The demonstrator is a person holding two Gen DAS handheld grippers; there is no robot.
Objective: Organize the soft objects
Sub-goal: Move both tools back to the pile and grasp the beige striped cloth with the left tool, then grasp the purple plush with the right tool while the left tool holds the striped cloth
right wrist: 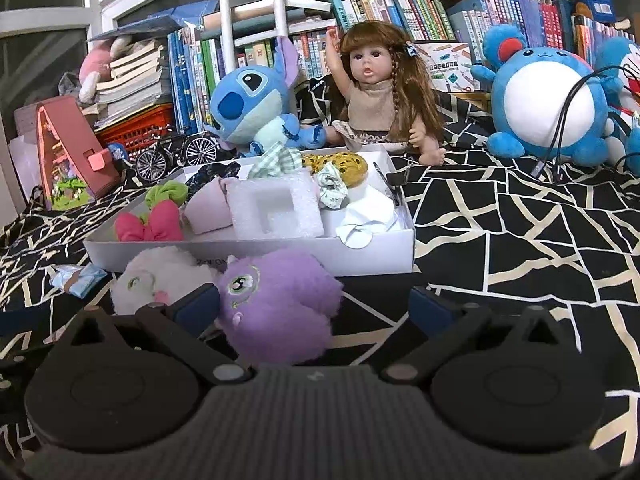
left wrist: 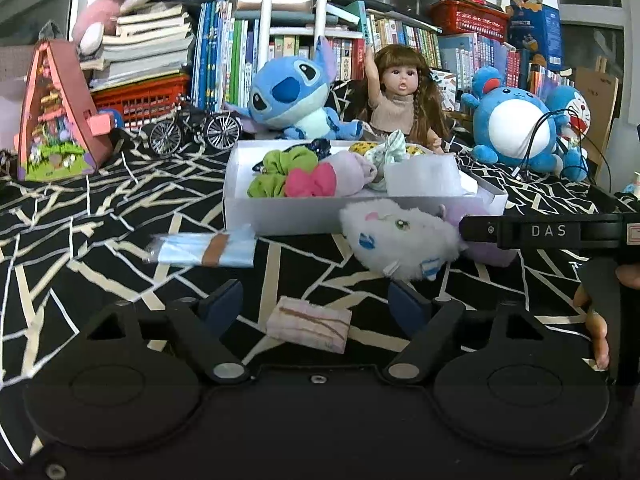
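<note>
White box (right wrist: 256, 254) of scrunchies (left wrist: 276, 174) and foam (right wrist: 276, 208); both grippers' jaws wide, seemingly empty.

The left gripper (left wrist: 316, 300) is matte black, with two round housings, silver pivot screws and dark blue fingertip pads (left wrist: 224, 300). The right gripper (right wrist: 316, 308) matches it, adding a ribbed grey centre panel; seen from the left wrist, its side reads "DAS".
</note>
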